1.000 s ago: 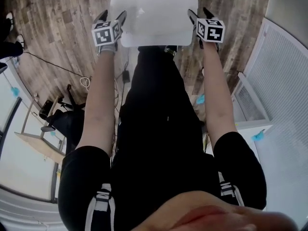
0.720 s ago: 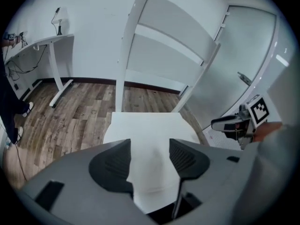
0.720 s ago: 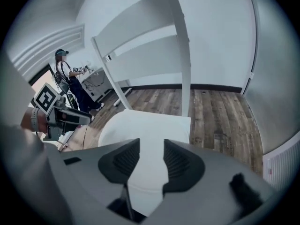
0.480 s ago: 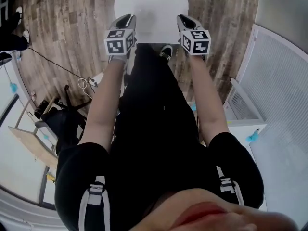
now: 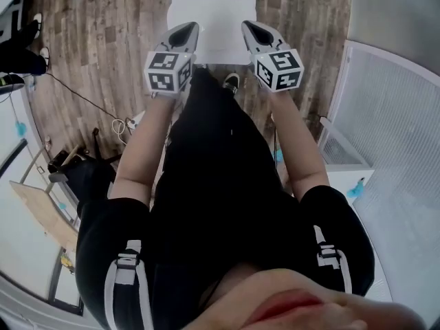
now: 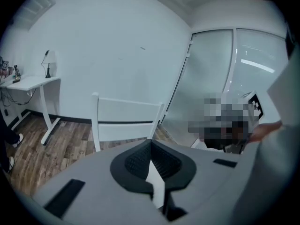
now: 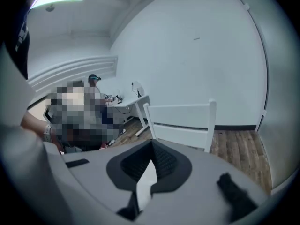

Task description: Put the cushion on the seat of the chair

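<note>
As the person in black clothing stands looking steeply down, the white square cushion (image 5: 212, 20) lies flat at the top centre of the head view, on the seat of the white wooden chair (image 6: 125, 122). That chair's two-rail back fills the middle of the left gripper view. In the right gripper view the chair (image 7: 180, 121) sits just right of centre.

The left gripper (image 5: 187, 31) and the right gripper (image 5: 250, 30) are held side by side in front of the body. Their tips overlap the cushion's lower corners in the head view. Each carries a black-and-white marker cube (image 5: 167, 72) nearer the wrist.

Both pairs of jaws have just been closing and now meet at their tips, with nothing clamped between them. The left gripper (image 6: 151, 142) shows its black ribbed pads (image 6: 136, 161) touching at the point, and the right gripper (image 7: 151, 143) shows the same.

Brown wood-plank floor (image 5: 103, 40) surrounds the chair. A white ribbed panel (image 5: 392, 108) runs down the right side of the head view. A white desk (image 6: 30, 82) stands against the pale wall at the left of the left gripper view.
</note>
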Demonstrator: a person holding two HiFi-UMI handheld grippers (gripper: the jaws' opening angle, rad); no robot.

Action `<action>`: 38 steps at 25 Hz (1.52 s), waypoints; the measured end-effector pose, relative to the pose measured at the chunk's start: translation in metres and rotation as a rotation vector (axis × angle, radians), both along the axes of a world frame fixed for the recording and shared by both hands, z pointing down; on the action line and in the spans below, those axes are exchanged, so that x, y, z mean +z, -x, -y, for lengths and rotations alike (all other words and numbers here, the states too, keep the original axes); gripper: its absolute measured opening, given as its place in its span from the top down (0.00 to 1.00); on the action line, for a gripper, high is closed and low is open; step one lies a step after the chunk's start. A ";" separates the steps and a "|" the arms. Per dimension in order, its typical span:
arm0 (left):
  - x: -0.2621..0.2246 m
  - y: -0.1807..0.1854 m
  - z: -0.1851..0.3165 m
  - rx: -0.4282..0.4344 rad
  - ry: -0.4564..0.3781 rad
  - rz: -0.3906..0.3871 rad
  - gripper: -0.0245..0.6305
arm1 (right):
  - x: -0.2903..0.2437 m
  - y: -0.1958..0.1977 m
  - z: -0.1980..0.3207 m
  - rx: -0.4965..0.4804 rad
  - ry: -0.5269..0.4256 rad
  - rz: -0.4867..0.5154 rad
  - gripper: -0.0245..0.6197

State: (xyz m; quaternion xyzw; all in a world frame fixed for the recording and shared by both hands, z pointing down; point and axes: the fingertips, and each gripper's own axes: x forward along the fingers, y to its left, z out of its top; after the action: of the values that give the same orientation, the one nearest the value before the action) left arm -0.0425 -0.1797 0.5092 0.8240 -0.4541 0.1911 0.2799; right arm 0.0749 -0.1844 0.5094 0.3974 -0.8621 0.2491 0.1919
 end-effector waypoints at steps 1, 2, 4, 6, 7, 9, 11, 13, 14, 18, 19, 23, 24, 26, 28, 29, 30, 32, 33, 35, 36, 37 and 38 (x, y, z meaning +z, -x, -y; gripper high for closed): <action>-0.021 -0.002 -0.001 0.012 -0.031 -0.006 0.94 | -0.020 0.002 -0.002 -0.007 -0.023 0.018 0.94; -0.041 -0.005 -0.003 0.023 -0.062 -0.013 0.94 | -0.041 0.003 -0.004 -0.014 -0.045 0.037 0.94; -0.081 -0.008 -0.004 0.042 -0.122 -0.030 0.94 | -0.081 0.006 -0.008 -0.024 -0.092 0.067 0.94; -0.117 -0.011 -0.007 0.064 -0.175 -0.048 0.94 | -0.119 0.009 -0.012 -0.032 -0.141 0.089 0.94; -0.134 -0.012 -0.008 0.075 -0.200 -0.056 0.94 | -0.135 0.011 -0.014 -0.036 -0.166 0.096 0.94; -0.166 -0.014 -0.011 0.096 -0.250 -0.075 0.94 | -0.165 0.015 -0.016 -0.045 -0.235 0.090 0.94; -0.195 -0.016 -0.016 0.121 -0.300 -0.092 0.94 | -0.193 0.018 -0.019 -0.055 -0.321 0.067 0.94; -0.220 -0.018 -0.021 0.149 -0.356 -0.091 0.94 | -0.221 0.023 -0.021 -0.065 -0.386 0.052 0.94; -0.233 -0.019 -0.021 0.158 -0.390 -0.090 0.94 | -0.233 0.025 -0.022 -0.070 -0.411 0.051 0.94; -0.268 -0.021 -0.015 0.174 -0.502 -0.070 0.94 | -0.270 0.032 -0.023 -0.093 -0.480 0.075 0.94; -0.275 -0.021 -0.015 0.174 -0.520 -0.066 0.95 | -0.277 0.032 -0.024 -0.100 -0.494 0.081 0.94; -0.305 -0.025 -0.016 0.173 -0.589 -0.072 0.94 | -0.308 0.030 -0.028 -0.122 -0.541 0.086 0.94; -0.312 -0.026 -0.015 0.178 -0.612 -0.069 0.95 | -0.315 0.029 -0.028 -0.121 -0.553 0.089 0.94; -0.324 -0.029 -0.014 0.192 -0.654 -0.063 0.94 | -0.324 0.028 -0.029 -0.117 -0.572 0.095 0.94; -0.334 -0.032 -0.016 0.201 -0.684 -0.072 0.94 | -0.330 0.028 -0.031 -0.119 -0.584 0.096 0.94; -0.337 -0.034 -0.016 0.204 -0.695 -0.076 0.94 | -0.333 0.028 -0.032 -0.122 -0.590 0.095 0.94; -0.340 -0.035 -0.016 0.206 -0.703 -0.079 0.94 | -0.335 0.029 -0.031 -0.124 -0.595 0.095 0.94; -0.343 -0.037 -0.015 0.209 -0.706 -0.084 0.94 | -0.338 0.029 -0.029 -0.124 -0.600 0.096 0.94; -0.343 -0.038 -0.014 0.211 -0.704 -0.086 0.94 | -0.339 0.028 -0.028 -0.123 -0.602 0.097 0.94; -0.343 -0.040 -0.012 0.212 -0.693 -0.091 0.94 | -0.340 0.027 -0.025 -0.121 -0.604 0.098 0.94; -0.343 -0.041 -0.011 0.212 -0.689 -0.093 0.94 | -0.340 0.027 -0.024 -0.121 -0.604 0.099 0.94; -0.343 -0.040 -0.011 0.213 -0.687 -0.094 0.94 | -0.340 0.027 -0.024 -0.121 -0.604 0.100 0.94; -0.343 -0.040 -0.010 0.213 -0.687 -0.094 0.94 | -0.339 0.027 -0.023 -0.121 -0.604 0.100 0.94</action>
State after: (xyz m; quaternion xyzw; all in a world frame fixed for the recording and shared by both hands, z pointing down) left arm -0.0024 -0.1697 0.1662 0.9206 -0.3899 0.0176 -0.0144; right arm 0.0476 -0.1613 0.1701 0.3717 -0.9275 -0.0109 0.0370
